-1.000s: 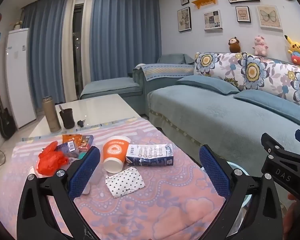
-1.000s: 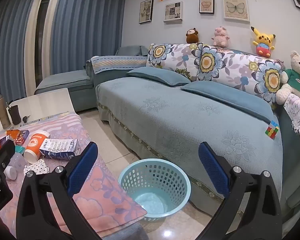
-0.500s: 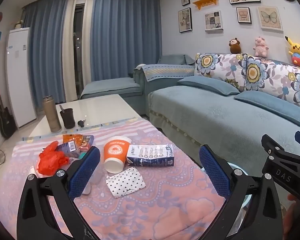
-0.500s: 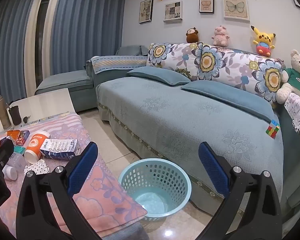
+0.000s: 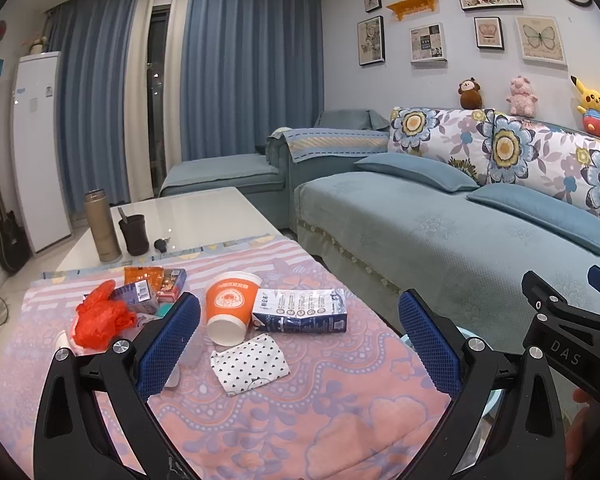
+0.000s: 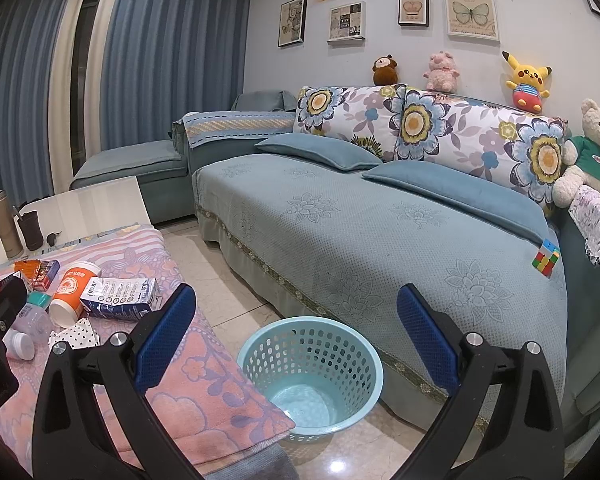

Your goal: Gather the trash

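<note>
Trash lies on a pink flowered cloth [image 5: 340,412]: an orange paper cup [image 5: 230,304] on its side, a blue-and-white carton [image 5: 300,311], a dotted white napkin [image 5: 250,364], a crumpled red bag [image 5: 102,316] and snack packets [image 5: 156,282]. My left gripper [image 5: 298,346] hovers open above the napkin, nothing between its fingers. In the right wrist view my right gripper [image 6: 296,340] stands open over a light blue basket [image 6: 310,368] on the floor. The same cup [image 6: 74,294], carton [image 6: 120,299] and a small clear bottle [image 6: 24,330] show at its left.
A tan flask [image 5: 102,226], a dark cup [image 5: 133,234] and keys [image 5: 162,243] stand on the white table [image 5: 188,212] beyond the cloth. A blue sofa [image 6: 360,232] runs along the right, close to the basket. Tiled floor [image 6: 220,276] lies between table and sofa.
The left wrist view has drifted very slightly; the cup and carton sit a touch higher and to the right. Both grippers stay open and nothing has been picked up.
</note>
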Motion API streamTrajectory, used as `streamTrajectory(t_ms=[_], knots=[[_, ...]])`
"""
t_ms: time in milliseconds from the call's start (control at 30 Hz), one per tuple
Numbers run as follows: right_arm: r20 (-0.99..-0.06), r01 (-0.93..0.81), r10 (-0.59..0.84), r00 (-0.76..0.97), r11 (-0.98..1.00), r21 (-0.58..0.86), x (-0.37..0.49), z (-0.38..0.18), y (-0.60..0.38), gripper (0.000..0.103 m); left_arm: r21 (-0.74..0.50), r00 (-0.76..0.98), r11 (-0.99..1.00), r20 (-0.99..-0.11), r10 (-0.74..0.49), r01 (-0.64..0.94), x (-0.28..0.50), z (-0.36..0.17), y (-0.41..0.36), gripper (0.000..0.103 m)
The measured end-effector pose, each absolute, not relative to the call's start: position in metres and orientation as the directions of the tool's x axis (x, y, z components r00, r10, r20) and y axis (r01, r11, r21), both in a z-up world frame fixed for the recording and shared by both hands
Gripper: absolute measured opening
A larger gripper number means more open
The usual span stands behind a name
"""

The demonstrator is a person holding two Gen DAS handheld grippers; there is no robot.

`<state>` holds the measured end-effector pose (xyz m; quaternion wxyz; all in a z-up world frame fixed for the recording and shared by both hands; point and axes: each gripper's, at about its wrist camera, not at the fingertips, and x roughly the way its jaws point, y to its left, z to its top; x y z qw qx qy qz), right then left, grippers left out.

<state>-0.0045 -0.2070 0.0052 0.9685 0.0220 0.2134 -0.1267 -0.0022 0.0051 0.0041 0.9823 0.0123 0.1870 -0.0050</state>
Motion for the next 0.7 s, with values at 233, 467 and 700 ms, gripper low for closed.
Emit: streamTrajectory(t_ms=[233,467,700], knots=[[-0.416,0.253,-0.236,0.878,0.967,-0.015,-0.0045,0.0044,-0.2067,0.095,0.020,0.930,1.000,-0.367,-0.006,0.014,-0.0028,0.0041,0.0038,0.096],[-0.418,0.250,-0.233,0.878,0.968,-0.015,-0.0033,0.0033,-0.2035,0.095,0.019,0.930,1.000,-0.367,-0.007,0.015,-0.0026,0.0039,0.0043,0.096],[-0.417,0.251,-0.234,0.878,0.968,-0.015,-0.0032,0.0031,-0.2043,0.095,0.017,0.930,1.000,-0.368,-0.008,0.016,-0.0026,0.0037,0.0048,0.096]])
